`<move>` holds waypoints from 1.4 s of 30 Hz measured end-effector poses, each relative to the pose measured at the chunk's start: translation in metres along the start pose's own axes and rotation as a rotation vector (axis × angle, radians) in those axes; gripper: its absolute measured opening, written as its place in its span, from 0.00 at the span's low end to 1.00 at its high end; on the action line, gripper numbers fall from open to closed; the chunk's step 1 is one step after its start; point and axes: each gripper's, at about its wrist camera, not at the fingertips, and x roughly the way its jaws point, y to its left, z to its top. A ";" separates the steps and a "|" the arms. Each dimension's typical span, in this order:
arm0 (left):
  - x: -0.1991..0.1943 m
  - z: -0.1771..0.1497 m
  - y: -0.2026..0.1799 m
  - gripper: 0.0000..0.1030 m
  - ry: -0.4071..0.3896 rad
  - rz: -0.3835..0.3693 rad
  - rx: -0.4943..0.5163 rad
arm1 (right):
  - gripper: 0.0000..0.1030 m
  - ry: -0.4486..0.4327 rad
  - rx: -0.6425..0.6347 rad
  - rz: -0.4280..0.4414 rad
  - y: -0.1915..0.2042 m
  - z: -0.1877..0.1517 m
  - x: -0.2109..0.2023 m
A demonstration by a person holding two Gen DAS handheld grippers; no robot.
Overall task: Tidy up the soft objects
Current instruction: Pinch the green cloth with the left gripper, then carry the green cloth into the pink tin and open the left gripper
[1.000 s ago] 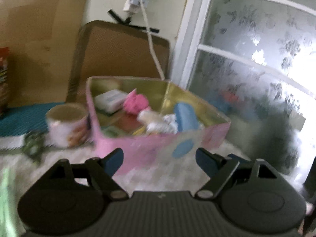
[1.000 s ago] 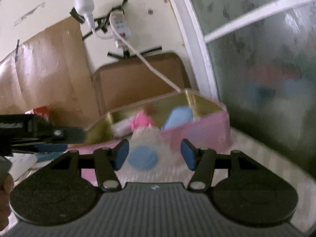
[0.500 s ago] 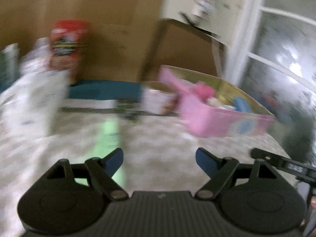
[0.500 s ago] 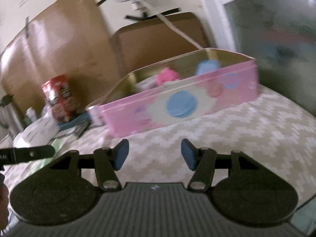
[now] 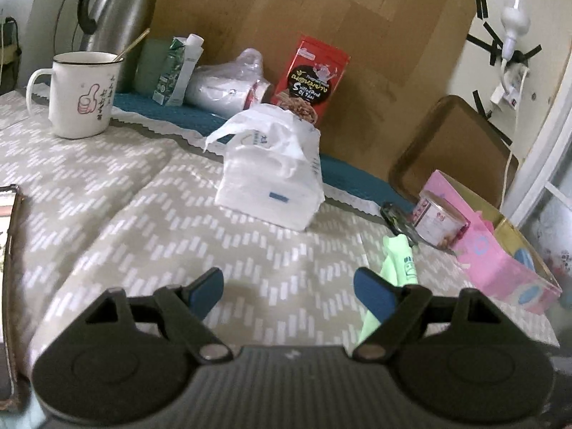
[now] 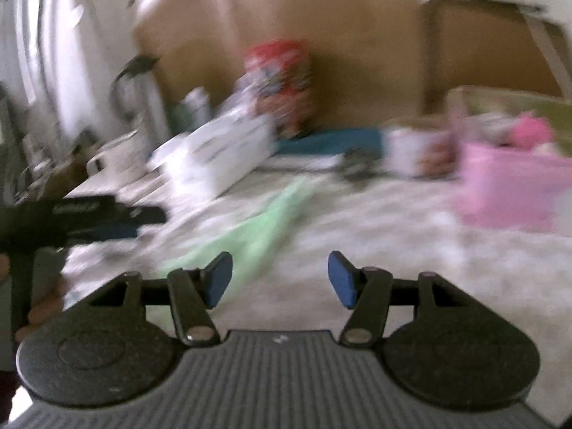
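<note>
A pale green soft pouch point(image 5: 400, 261) lies on the patterned cloth, just beyond the right finger of my left gripper point(image 5: 287, 286), which is open and empty. In the blurred right wrist view the green pouch point(image 6: 261, 221) stretches ahead and to the left of my right gripper point(image 6: 280, 273). That gripper's jaws are opening with nothing between them. The pink tin box point(image 5: 500, 268) stands at the right and holds soft items, among them a pink one point(image 6: 532, 130). The left gripper point(image 6: 136, 223) shows at the left of the right wrist view.
A white bagged tissue pack point(image 5: 271, 178) sits mid-table. Behind are a mug point(image 5: 78, 93), a steel flask point(image 5: 118, 10), a green carton point(image 5: 175, 71) and a red snack bag point(image 5: 311, 78). A small can point(image 5: 439, 220) stands beside the pink box, and a brown tray point(image 5: 454, 150) leans on the wall.
Both views have swung left, away from the pink box toward the table's middle. The green pouch now lies close ahead of both grippers. The right view is more blurred.
</note>
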 end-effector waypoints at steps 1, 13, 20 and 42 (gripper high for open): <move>-0.001 0.000 0.000 0.80 0.003 -0.006 0.002 | 0.63 0.027 -0.013 0.010 0.009 -0.001 0.011; 0.034 -0.011 -0.058 0.79 0.166 -0.200 0.155 | 0.05 -0.028 -0.183 0.037 0.035 -0.017 -0.001; 0.065 -0.016 -0.105 0.10 0.276 -0.269 0.237 | 0.05 -0.104 -0.275 -0.033 0.030 -0.031 -0.030; 0.123 -0.082 -0.292 0.10 0.456 -0.539 0.428 | 0.05 -0.262 0.104 -0.405 -0.124 -0.077 -0.136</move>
